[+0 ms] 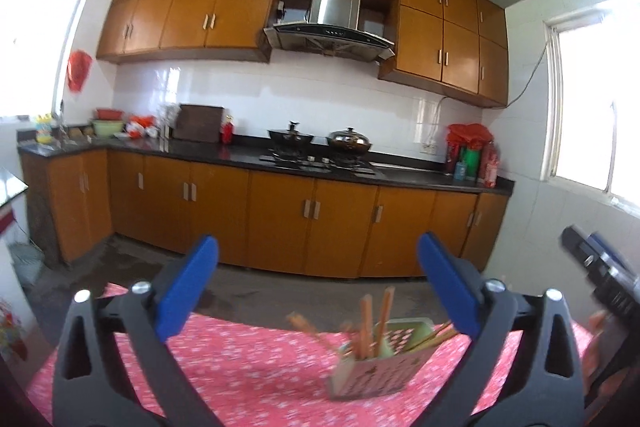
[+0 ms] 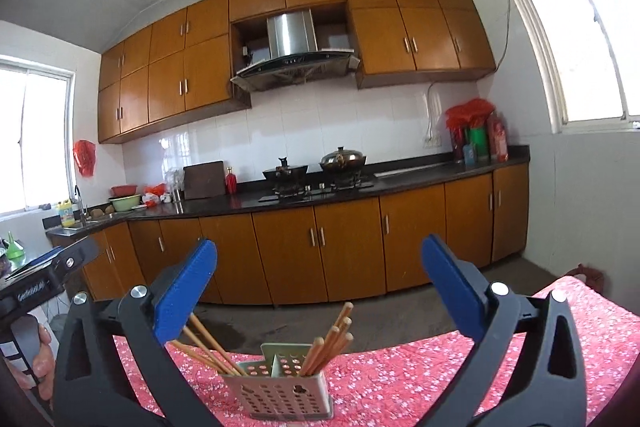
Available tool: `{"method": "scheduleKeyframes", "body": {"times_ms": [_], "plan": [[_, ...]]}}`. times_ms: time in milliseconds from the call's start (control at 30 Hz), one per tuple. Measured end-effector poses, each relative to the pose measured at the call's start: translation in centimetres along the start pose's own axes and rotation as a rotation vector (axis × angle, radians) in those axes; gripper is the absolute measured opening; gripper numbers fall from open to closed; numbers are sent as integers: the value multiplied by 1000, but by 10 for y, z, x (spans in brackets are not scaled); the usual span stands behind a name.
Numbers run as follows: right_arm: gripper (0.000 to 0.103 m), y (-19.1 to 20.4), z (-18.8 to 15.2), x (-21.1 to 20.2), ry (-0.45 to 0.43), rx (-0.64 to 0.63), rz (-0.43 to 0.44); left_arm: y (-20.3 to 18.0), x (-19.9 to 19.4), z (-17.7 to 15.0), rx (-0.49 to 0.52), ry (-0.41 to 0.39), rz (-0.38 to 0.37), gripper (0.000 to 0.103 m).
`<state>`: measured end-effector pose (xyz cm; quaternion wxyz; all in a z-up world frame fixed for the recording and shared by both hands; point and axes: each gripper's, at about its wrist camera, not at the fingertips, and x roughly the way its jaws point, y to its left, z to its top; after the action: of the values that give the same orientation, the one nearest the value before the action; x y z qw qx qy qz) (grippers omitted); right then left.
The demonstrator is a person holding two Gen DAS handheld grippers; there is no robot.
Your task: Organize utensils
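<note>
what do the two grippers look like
Both match: the left gripper and right gripper have black plastic arms with triangular cut-outs, silver round bolts at the joints, and flat blue ribbed fingers. No sleeve shows.

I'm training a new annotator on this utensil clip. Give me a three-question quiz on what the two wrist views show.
1. True or false: the right hand-held gripper is clamped on a chopstick.
2. The chopsticks stand in a: A) glass jar B) perforated holder C) bowl
3. Fill in: the holder stands on a ___ floral tablecloth.

Key: 1 false, both it and the left hand-held gripper stand open with nothing between the pads; 2 B; 3 pink.
</note>
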<state>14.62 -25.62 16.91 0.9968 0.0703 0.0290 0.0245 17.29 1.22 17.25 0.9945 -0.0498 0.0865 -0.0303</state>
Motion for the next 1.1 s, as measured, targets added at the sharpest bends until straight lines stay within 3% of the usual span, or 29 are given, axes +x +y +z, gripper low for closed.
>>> {"method": "scheduleKeyframes", "body": {"times_ms": [133, 300, 400, 633, 800, 1100], "plan": [[101, 9, -12, -19, 68, -33, -30, 10, -36, -20, 39, 20, 58, 99], [101, 27, -45, -49, 114, -89, -75, 19, -75, -59, 40, 59, 57, 99], [101, 32, -70, -66, 129, -103, -61, 23, -94, -84, 49, 70, 71, 99], [101, 24, -110, -96, 157, -53, -23, 8, -134, -132, 179, 33, 105, 99], [101, 19, -131, -104, 219, -40, -27, -4, -142, -149, 206, 44, 75, 99], [101, 14, -158, -113, 288, -7, -48, 3, -133, -169, 148, 140, 72, 99]]}}
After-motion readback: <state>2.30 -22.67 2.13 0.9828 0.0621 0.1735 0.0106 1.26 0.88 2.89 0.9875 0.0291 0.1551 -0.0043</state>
